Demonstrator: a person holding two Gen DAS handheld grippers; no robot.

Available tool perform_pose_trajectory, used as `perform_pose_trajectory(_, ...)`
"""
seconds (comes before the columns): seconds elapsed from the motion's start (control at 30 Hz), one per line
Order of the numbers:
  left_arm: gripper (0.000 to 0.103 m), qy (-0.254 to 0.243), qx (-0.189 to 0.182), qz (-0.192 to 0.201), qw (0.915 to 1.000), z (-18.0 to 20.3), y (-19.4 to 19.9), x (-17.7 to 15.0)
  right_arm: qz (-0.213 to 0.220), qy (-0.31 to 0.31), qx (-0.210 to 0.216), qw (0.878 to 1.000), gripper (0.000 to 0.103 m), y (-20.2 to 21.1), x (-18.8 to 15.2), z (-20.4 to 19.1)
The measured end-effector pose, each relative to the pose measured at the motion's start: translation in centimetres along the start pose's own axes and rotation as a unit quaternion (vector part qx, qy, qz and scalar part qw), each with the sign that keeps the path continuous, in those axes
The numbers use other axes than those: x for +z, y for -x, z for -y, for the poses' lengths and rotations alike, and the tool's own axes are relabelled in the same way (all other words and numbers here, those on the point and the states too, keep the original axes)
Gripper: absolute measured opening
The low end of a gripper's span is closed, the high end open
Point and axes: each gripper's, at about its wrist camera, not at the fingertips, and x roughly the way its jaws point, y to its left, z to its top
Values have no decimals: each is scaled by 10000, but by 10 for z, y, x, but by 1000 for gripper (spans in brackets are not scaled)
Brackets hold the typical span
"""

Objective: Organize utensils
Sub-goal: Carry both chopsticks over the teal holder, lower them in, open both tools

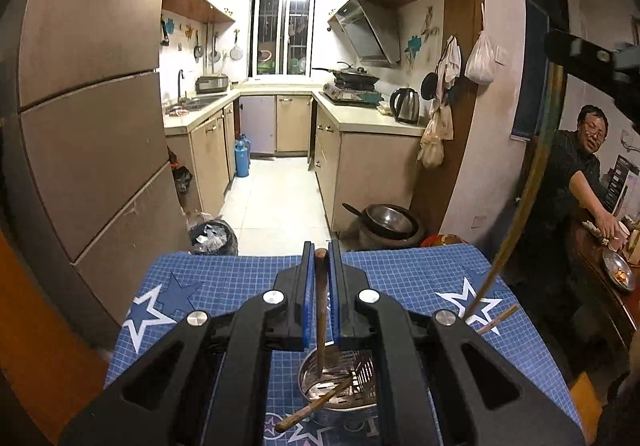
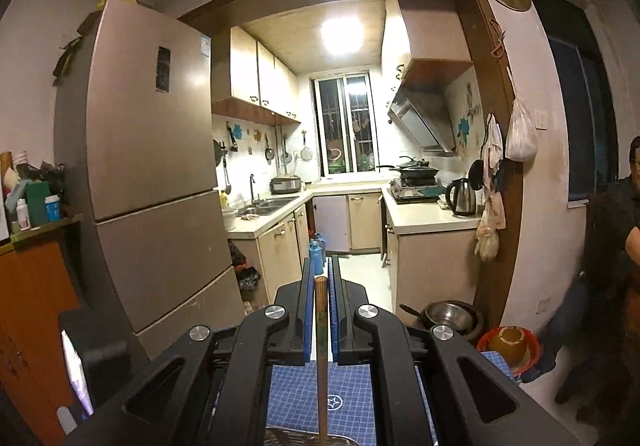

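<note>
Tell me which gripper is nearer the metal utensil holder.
Left. The left gripper hangs right above the metal utensil holder, lowering its chopstick into it. The right gripper is high up and off to the right, holding another chopstick.

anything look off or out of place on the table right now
Yes: one chopstick lies slanted across the rim of the metal utensil holder instead of standing inside, and another chopstick lies loose on the blue tablecloth.
</note>
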Motion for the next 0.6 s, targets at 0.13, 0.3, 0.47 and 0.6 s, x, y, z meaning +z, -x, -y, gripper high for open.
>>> perform_pose_trajectory(0.13,5,10,-28,-65,10000,-2,-8,-5,-223,109,4,9997,8,-18,-31,-2)
perform_pose_trajectory(0.3,5,-97,6,-172,9998,0,-15,-19,-690,137,-53,9975,8,-39,-90,-2)
perform_pose_trajectory(0.47,6,-130,-28,-148,9998,-4,-12,-36,-1077,135,-85,9941,8,-43,-130,-2)
perform_pose_trajectory(0.6,38,-135,-191,-146,9996,-7,-6,-47,-1268,5,-136,9918,64,-40,-142,0)
